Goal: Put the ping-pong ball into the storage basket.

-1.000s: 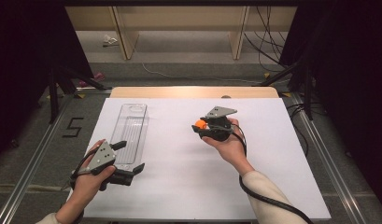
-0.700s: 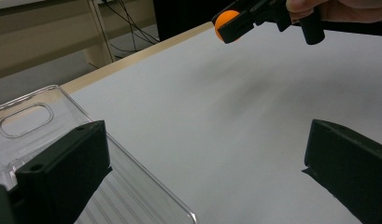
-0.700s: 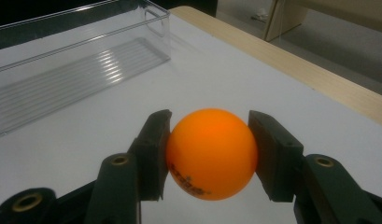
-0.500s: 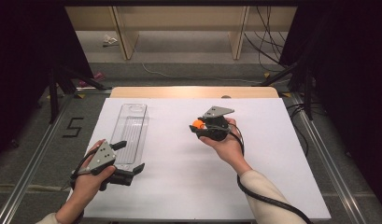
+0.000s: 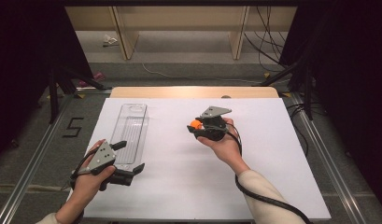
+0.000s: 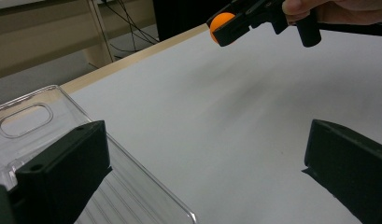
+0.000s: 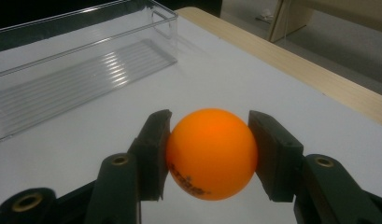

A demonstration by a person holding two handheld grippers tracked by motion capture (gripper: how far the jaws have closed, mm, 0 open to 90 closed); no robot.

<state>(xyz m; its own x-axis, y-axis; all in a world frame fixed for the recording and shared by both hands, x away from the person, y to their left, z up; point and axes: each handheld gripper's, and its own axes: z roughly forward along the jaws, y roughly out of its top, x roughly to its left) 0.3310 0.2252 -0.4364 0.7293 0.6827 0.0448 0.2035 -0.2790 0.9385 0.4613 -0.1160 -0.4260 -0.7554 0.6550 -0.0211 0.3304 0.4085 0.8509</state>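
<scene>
An orange ball [image 5: 194,124] is clamped between the black jaws of my right gripper [image 5: 196,128], held just above the middle of the white table. In the right gripper view the ball [image 7: 211,151] sits squarely between both pads [image 7: 156,149], with the right gripper [image 7: 209,156] shut on it. A clear plastic tray [image 5: 132,122] lies lengthwise on the table's left side. My left gripper [image 5: 131,156] rests open at the tray's near end, nothing between its jaws. The left gripper view has my left gripper [image 6: 205,149] wide apart, the tray [image 6: 34,121] at left, and the ball [image 6: 221,22] far off.
The white table sheet [image 5: 263,154] stretches right and toward me, with a wooden strip [image 5: 193,92] along its far edge. Metal rails [image 5: 319,149] flank the table. A black cable [image 5: 254,193] trails from the right gripper along the forearm.
</scene>
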